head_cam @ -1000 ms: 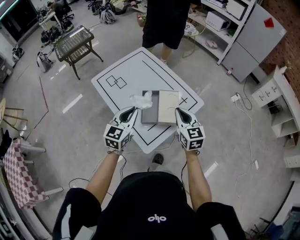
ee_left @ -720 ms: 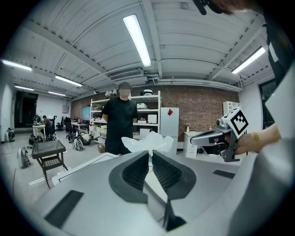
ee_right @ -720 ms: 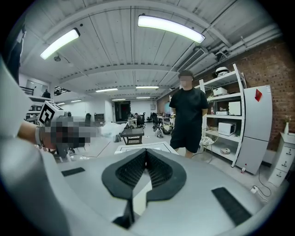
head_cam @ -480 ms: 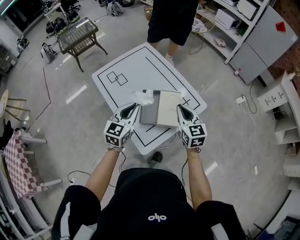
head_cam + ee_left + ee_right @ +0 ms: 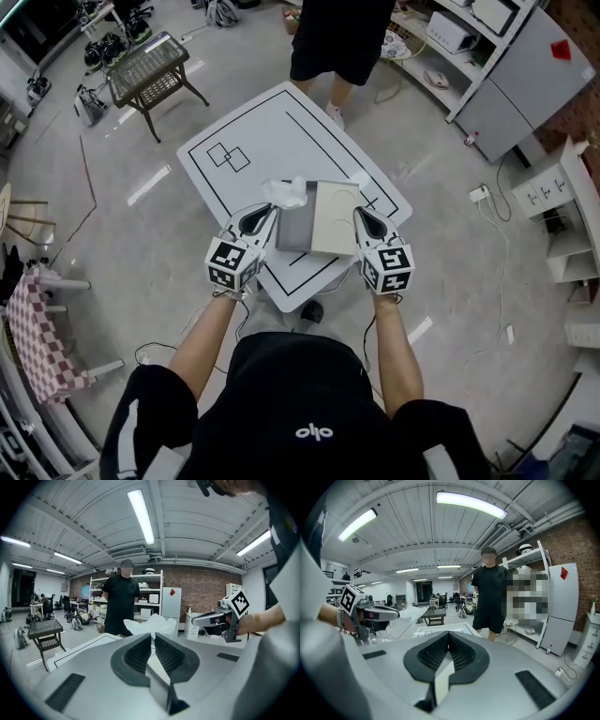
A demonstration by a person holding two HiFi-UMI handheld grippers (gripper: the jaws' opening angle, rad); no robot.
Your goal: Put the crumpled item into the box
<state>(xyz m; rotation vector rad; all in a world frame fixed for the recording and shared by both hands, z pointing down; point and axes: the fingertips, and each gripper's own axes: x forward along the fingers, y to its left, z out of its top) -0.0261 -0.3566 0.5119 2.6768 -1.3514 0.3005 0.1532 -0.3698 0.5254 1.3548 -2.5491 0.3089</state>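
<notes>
**Outside the box (image 5: 296,231): crumpled item (image 5: 285,194) at its far left corner**

From the head view: a white table (image 5: 253,141) ruled with black lines; on its near part the open box, grey inside, with a pale lid (image 5: 336,217) laid flat along its right side; the crumpled item, white and thin like film, on the table top against the box's far left corner and not in the box. Just beside the box's left edge, the left gripper (image 5: 269,213), tips close up to the item's near edge; touching or a shade apart, impossible to tell. Just beside the lid's right edge, the right gripper (image 5: 358,214), about level with the other; box and lid between the two.

In the left gripper view: jaws drawn in to a thin slit, nothing clamped between the ribbed pads; the crumpled item bulging up just past the tips; the right gripper off to the right.

In the right gripper view: jaws closed tip to tip, nothing between them; the left gripper off to the left.

Past the table's far edge, a person in black (image 5: 342,37), standing; to the left a small wire-topped side table (image 5: 148,70); to the right a grey cabinet (image 5: 511,80).
</notes>
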